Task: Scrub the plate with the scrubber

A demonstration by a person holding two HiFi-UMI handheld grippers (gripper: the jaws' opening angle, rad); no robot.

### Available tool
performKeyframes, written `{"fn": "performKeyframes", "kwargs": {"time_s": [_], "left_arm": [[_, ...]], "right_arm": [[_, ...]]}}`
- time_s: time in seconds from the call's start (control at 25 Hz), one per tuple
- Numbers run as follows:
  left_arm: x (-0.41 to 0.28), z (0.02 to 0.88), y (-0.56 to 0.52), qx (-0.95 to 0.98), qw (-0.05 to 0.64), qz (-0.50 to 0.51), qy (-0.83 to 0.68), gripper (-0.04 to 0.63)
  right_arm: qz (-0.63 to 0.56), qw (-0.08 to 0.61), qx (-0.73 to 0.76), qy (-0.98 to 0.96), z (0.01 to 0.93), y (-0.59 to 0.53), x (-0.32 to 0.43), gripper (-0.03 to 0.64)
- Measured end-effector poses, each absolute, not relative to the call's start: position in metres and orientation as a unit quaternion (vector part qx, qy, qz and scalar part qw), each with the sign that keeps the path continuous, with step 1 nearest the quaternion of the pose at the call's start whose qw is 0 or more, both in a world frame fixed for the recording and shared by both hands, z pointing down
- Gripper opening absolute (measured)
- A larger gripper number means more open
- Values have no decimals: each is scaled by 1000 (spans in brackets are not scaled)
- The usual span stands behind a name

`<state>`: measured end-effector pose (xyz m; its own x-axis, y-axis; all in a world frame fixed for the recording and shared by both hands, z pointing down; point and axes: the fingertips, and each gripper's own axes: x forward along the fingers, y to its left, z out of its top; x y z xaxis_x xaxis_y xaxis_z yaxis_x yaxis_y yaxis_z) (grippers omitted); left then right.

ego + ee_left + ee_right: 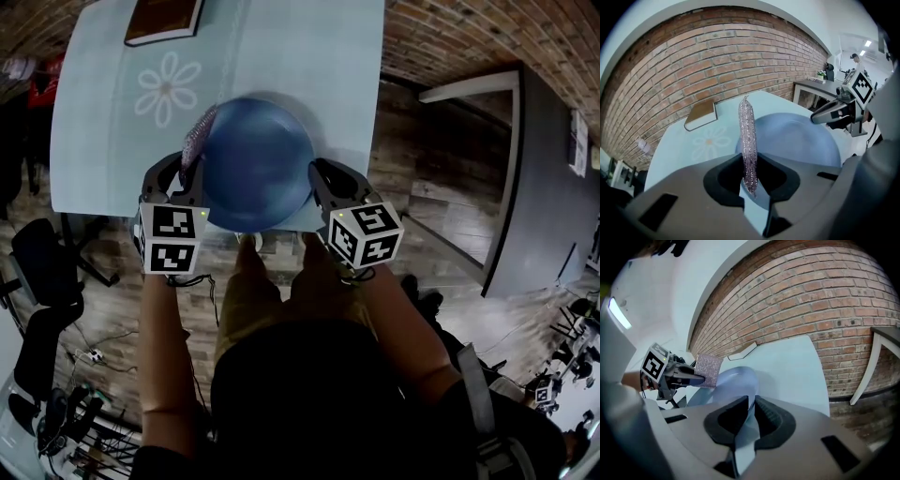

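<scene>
While in left gripper [751,188], scrubber [747,136] beside plate [799,138]

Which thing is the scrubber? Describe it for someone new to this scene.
Find the pale blue table, then the round blue plate at its near edge. At the plate's left rim, the left gripper pinches the scrubber: a thin, glittery purple-grey pad, unlike the smooth plate.

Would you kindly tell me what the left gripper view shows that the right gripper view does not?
Only the left gripper view: the left gripper shut on the scrubber, seen edge-on, and the flower print on the table. Only the right gripper view: the right gripper clamped on the rim of the plate, and the scrubber's broad face. Both: the blue plate, the table, the book and the brick wall.
</scene>
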<state>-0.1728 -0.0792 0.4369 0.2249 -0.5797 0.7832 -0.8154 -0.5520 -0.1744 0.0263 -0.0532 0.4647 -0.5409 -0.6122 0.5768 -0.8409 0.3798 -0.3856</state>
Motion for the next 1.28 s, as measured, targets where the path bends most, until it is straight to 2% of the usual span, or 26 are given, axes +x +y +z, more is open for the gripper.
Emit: {"fn": "performKeyframes", "kwargs": {"time_s": [0.8, 1.28], "left_arm": [[-146, 449, 22, 771, 205, 443, -408, 84], [-69, 448, 53, 827, 207, 411, -322, 84]], "right_arm": [[335, 175, 440, -815, 464, -53, 27, 64], [347, 169, 439, -812, 465, -53, 26, 64]]}}
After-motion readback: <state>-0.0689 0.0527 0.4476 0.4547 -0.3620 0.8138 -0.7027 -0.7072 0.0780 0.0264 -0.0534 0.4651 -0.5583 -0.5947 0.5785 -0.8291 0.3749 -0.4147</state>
